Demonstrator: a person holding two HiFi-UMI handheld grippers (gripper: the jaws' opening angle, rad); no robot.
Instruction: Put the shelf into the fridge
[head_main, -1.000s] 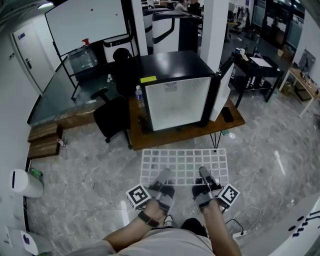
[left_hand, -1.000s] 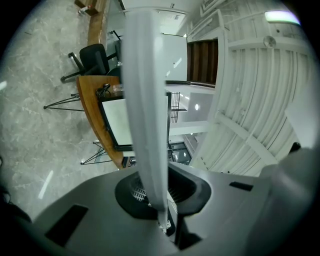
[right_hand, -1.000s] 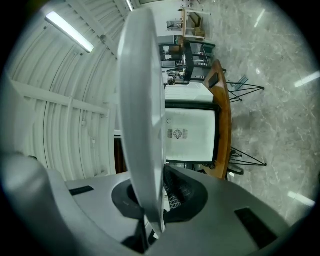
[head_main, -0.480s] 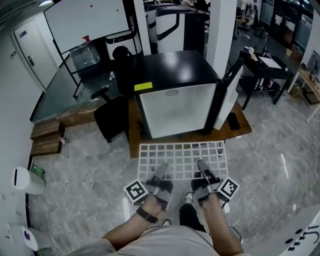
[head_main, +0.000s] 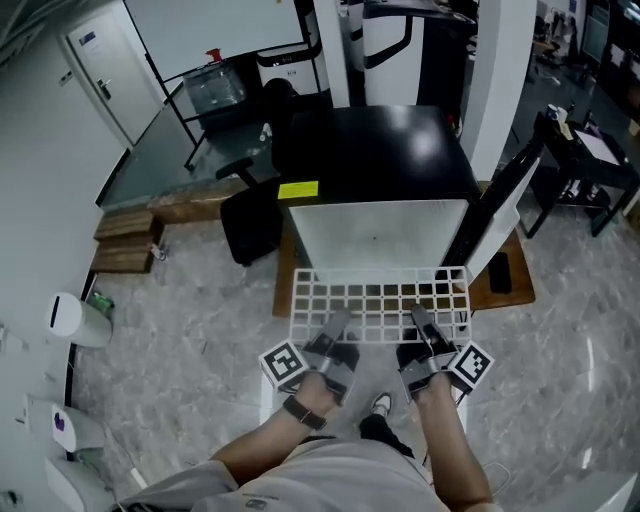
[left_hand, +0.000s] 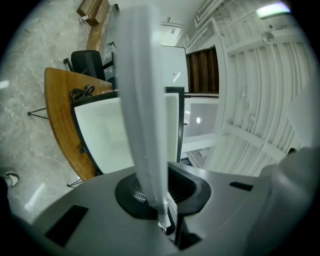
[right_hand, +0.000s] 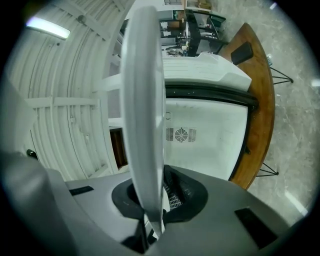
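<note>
Closer than 1 second ago, the open fridge (head_main: 380, 235) now fills the far middle, standing on its low wooden worktop (head_main: 283, 288) with the door swung right. The white wire shelf (head_main: 375, 300) has advanced level to the fridge's mouth. Both claws, left (head_main: 338, 322) and right (head_main: 420, 320), clamp the shelf's near edge.

Black chair (head_main: 250, 222), wooden table (head_main: 522, 289)
</note>
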